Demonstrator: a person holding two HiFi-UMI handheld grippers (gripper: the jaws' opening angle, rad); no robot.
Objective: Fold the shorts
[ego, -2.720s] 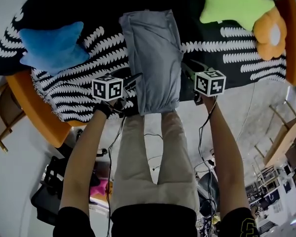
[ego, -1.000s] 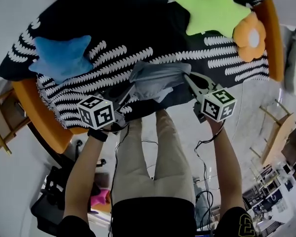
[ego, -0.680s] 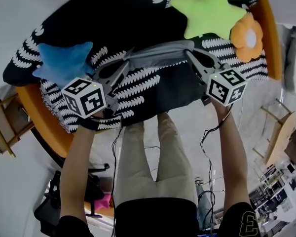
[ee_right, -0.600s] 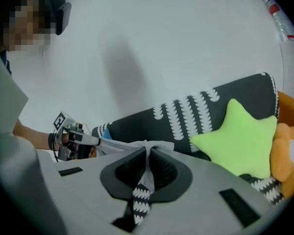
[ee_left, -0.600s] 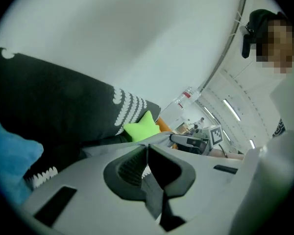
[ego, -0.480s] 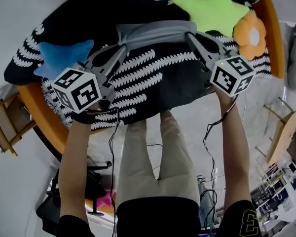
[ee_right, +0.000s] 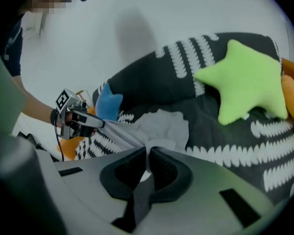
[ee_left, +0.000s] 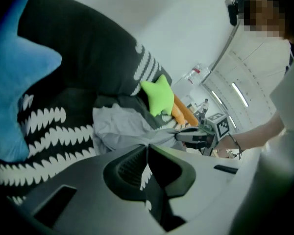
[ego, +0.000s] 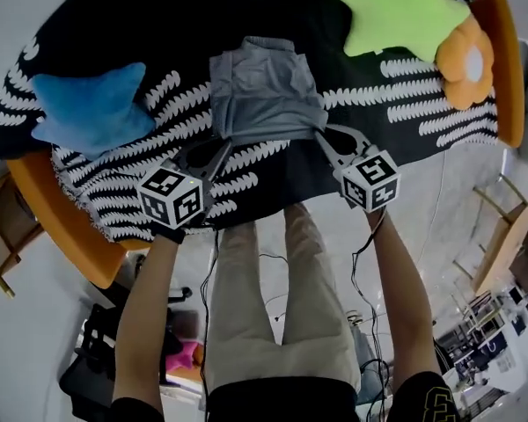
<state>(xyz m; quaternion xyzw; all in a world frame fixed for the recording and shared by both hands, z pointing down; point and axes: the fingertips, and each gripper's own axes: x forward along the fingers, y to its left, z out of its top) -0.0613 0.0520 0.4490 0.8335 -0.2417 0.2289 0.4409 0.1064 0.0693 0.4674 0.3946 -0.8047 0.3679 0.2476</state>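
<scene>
Grey shorts [ego: 264, 90], upper centre, lying on black-and-white blanket [ego: 378, 86]; left gripper [ego: 222, 146] and right gripper [ego: 319, 137] each clamped on a lower corner.

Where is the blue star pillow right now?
In the head view, the blue star pillow lies at the left on the patterned blanket, left of the grey shorts.
</scene>
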